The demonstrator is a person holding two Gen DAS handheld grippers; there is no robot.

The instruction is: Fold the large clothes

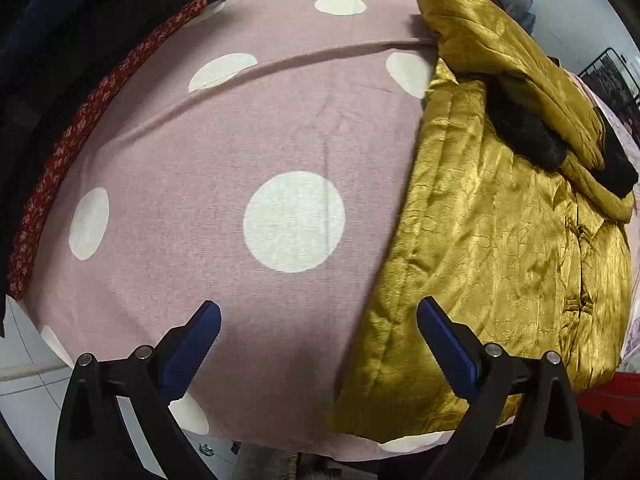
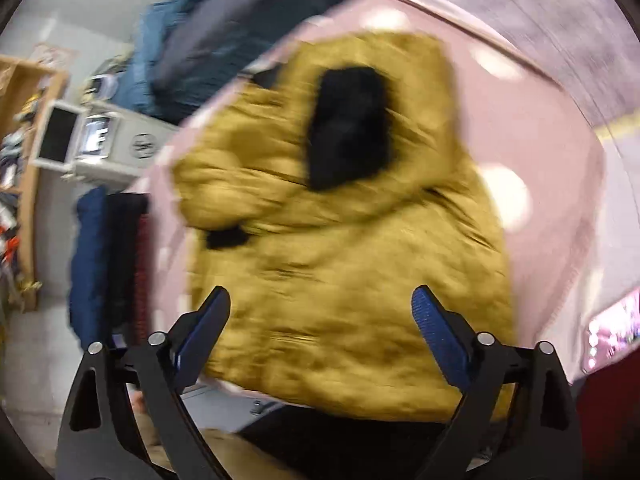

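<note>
A gold satin padded jacket [image 1: 500,240] with black fur collar [image 1: 528,132] and cuffs lies on a pink sheet with white dots [image 1: 224,152]. A sleeve is folded across its top. In the left wrist view it fills the right side. My left gripper [image 1: 318,312] is open and empty, above the sheet just left of the jacket's edge. In the blurred right wrist view the jacket [image 2: 352,280] lies ahead, collar [image 2: 348,128] far. My right gripper [image 2: 320,300] is open and empty over the jacket's near hem.
A red patterned cloth [image 1: 80,128] and dark clothes [image 1: 60,40] lie along the sheet's left edge. Blue and dark clothes [image 2: 208,40] are piled beyond the bed. A grey box with a screen [image 2: 100,140] and wooden shelves [image 2: 24,160] stand at left.
</note>
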